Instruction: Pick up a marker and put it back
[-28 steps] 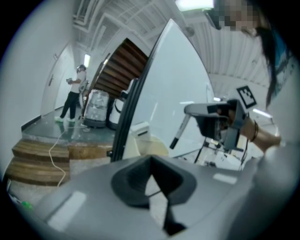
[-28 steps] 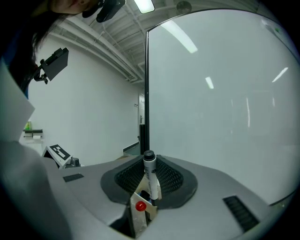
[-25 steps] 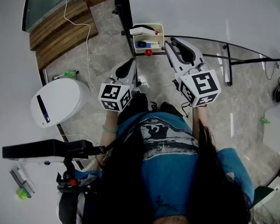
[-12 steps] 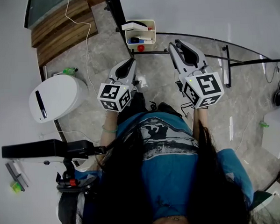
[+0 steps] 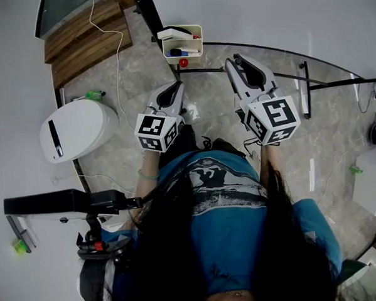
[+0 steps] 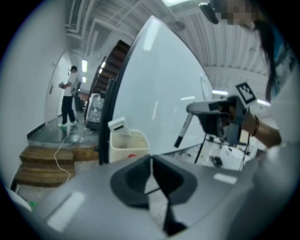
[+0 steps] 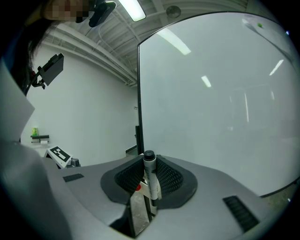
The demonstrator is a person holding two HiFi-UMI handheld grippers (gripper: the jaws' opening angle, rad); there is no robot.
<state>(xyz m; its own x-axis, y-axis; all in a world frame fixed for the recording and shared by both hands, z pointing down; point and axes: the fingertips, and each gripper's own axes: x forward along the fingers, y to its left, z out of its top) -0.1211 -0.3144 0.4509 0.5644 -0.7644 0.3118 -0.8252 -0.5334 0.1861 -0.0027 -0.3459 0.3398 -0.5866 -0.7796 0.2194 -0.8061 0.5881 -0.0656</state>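
Observation:
My right gripper (image 7: pixel 149 165) is shut on a white marker (image 7: pixel 150 180) with a black cap, which stands upright between the ribbed pads. It faces the big whiteboard (image 7: pixel 211 93). In the left gripper view the marker (image 6: pixel 183 131) pokes down and left out of the right gripper (image 6: pixel 220 115). My left gripper (image 6: pixel 151 158) is shut with nothing in it, its tips touching. In the head view both grippers, left (image 5: pixel 174 86) and right (image 5: pixel 231 61), point toward the cream marker tray (image 5: pixel 198 34) at the board's left edge. The tray holds a white eraser (image 5: pixel 172 34) and a blue marker (image 5: pixel 175 52).
A red round thing (image 5: pixel 183 62) sits just below the tray. A white round bin (image 5: pixel 79 132) stands at the left and wooden steps (image 5: pixel 85 39) behind it. The board's stand legs (image 5: pixel 304 87) cross the stone floor at right. A person (image 6: pixel 70 96) stands far off.
The tray has shifted up and left in the head view as the person and both grippers moved a little. The right gripper has kept its hold on the marker.

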